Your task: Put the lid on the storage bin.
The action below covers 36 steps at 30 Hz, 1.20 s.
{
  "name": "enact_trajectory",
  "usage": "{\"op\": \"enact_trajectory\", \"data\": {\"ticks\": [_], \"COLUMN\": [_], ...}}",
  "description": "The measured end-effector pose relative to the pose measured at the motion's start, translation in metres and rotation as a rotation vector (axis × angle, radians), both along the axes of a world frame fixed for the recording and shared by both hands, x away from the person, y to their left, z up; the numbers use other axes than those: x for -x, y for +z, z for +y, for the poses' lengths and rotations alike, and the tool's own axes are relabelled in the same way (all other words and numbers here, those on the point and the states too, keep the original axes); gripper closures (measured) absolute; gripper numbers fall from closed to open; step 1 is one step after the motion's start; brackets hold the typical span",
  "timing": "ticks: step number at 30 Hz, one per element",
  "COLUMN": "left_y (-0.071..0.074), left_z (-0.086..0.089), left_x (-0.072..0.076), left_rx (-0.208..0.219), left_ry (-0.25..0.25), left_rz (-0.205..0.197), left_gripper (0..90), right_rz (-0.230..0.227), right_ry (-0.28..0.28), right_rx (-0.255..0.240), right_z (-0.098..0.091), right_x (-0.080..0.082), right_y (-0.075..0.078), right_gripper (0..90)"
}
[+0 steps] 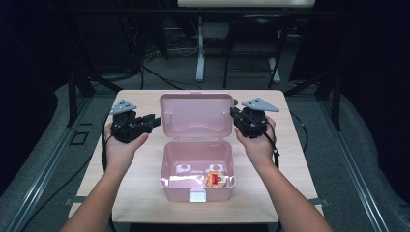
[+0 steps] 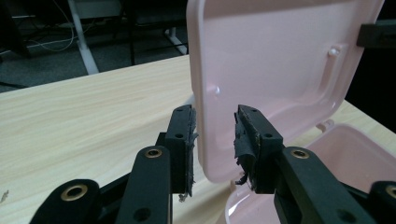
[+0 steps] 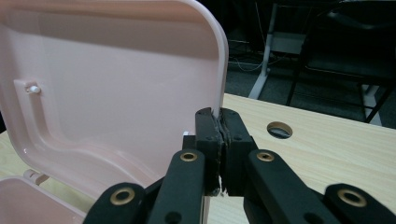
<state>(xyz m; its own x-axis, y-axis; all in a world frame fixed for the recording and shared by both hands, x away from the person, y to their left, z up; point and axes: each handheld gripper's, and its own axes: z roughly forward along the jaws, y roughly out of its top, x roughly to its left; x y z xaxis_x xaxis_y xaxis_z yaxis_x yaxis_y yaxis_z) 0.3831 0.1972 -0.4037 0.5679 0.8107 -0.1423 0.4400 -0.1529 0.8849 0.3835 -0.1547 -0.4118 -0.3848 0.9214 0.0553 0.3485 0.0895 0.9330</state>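
A pale wooden table (image 1: 145,203) with a light grain carries everything here, and a round cable hole (image 3: 280,129) is cut into its top, seen past the jaws in the right gripper view. Near the middle of the table stands a pink plastic lunch box (image 1: 197,175) with rounded corners, its base open towards the camera and a small whitish latch (image 1: 197,195) on the front wall. The box's pink hinged lid (image 1: 197,115) stands upright behind the base, its inner face turned to the person. The person's two forearms come in from the bottom of the high view, one on each side of the box. The right gripper (image 1: 238,116), black with a grey three-cornered plate on top, is held at the lid's right edge, and in the right gripper view its jaws are pressed together on that thin pink rim (image 3: 219,100), pinching it. The left gripper (image 1: 152,122), of the same build, hangs above the table just left of the lid; in the left gripper view its jaws stand apart with worn black pads (image 2: 243,140), the lid's left edge (image 2: 201,116) lying in the gap between them without being pressed. Inside the base, towards its front right, lies a small round snack in a red and yellow wrapper (image 1: 215,179).
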Motion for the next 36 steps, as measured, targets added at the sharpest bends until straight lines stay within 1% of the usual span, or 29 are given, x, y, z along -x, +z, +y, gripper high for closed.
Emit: {"op": "enact_trajectory", "data": {"ticks": [3, 6, 8, 10, 11, 14, 16, 17, 19, 21, 23, 27, 31, 36], "left_y": [0.005, 0.010, 0.014, 0.017, 0.017, 0.017, 0.017, 0.017, 0.018, 0.019, 0.019, 0.018, 0.019, 0.021], "left_z": [-0.003, -0.007, -0.008, -0.010, -0.011, -0.015, -0.016, -0.018, -0.019, -0.021, -0.021, -0.022, -0.022, -0.022], "left_x": [-0.006, -0.012, -0.016, -0.020, -0.022, -0.027, -0.029, -0.029, -0.030, -0.031, -0.032, -0.032, -0.030, -0.028], "left_rx": [-0.005, -0.002, -0.006, -0.013, -0.017, -0.033, -0.031, -0.026, -0.030, -0.036, -0.028, -0.020, -0.021, -0.027], "left_ry": [0.004, 0.018, 0.023, 0.031, 0.040, 0.043, 0.045, 0.049, 0.048, 0.049, 0.052, 0.055, 0.043, 0.037], "left_rz": [-0.001, -0.012, -0.013, -0.022, -0.028, -0.028, -0.028, -0.032, -0.030, -0.026, -0.017, -0.022, -0.021, -0.022], "left_gripper": [66.7, 66.8, 66.8, 67.1, 68.2, 71.9, 75.2, 76.4, 78.9, 80.9, 82.1, 83.0, 83.2, 83.2], "right_rz": [0.000, -0.001, -0.002, -0.003, -0.004, -0.006, -0.004, -0.004, -0.004, -0.004, -0.004, 0.001, 0.009, 0.007], "right_ry": [0.000, 0.000, 0.001, 0.002, 0.003, 0.004, 0.006, 0.007, 0.007, 0.005, 0.006, 0.002, 0.002, 0.004], "right_rx": [-0.001, -0.002, -0.003, -0.007, -0.007, -0.002, -0.003, -0.004, -0.005, -0.004, -0.009, -0.003, 0.016, 0.020], "right_z": [0.000, 0.000, 0.000, 0.000, 0.000, -0.001, -0.001, -0.001, -0.002, -0.002, -0.003, -0.003, -0.003, -0.002], "right_x": [0.000, 0.000, 0.001, 0.001, 0.001, 0.002, 0.002, 0.002, 0.002, 0.003, 0.003, 0.002, 0.002, -0.001], "right_y": [0.000, 0.000, 0.000, 0.000, 0.000, 0.000, 0.000, 0.000, 0.000, 0.000, -0.001, -0.001, 0.001, 0.009], "right_gripper": [87.2, 87.2, 87.2, 87.2, 87.2, 87.1, 87.1, 87.1, 87.0, 87.0, 86.8, 86.2, 84.3, 82.1]}}
